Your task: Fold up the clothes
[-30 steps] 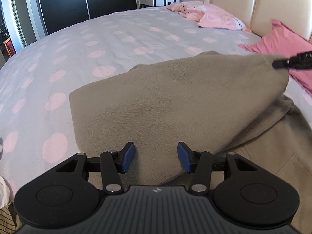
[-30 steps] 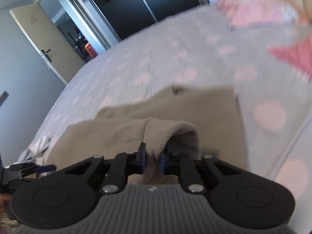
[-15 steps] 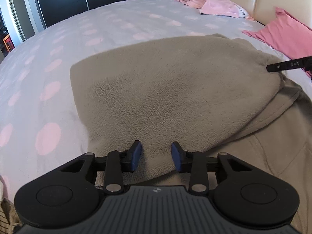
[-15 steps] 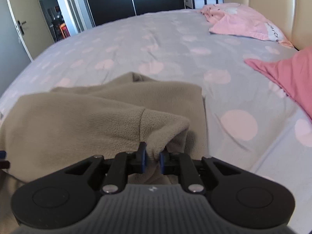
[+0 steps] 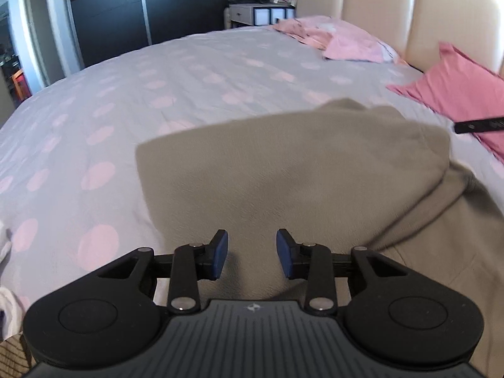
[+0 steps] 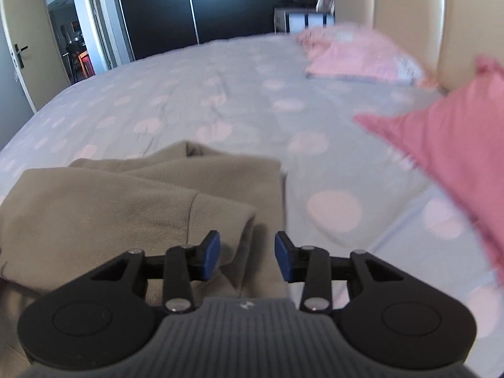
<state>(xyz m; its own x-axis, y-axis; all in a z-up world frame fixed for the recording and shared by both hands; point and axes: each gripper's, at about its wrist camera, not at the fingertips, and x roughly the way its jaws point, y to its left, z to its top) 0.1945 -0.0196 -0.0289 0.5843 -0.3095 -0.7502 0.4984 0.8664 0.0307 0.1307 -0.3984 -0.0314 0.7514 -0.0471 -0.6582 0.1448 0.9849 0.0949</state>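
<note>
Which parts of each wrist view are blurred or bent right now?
Left wrist view: fleece garment edges smeared, left gripper sharp, bed bowed by fisheye. Right wrist view: pink pillows streaked by motion, right gripper crisp, doorway bent.

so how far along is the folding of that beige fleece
Partly done. One fold is made: the beige fleece lies doubled over itself on the dotted bedspread, its cuff resting flat. Nothing is in hand: the left claw and right claw are both open, above the fabric. Left: further folds, since more fleece spreads out at lower right.
</note>
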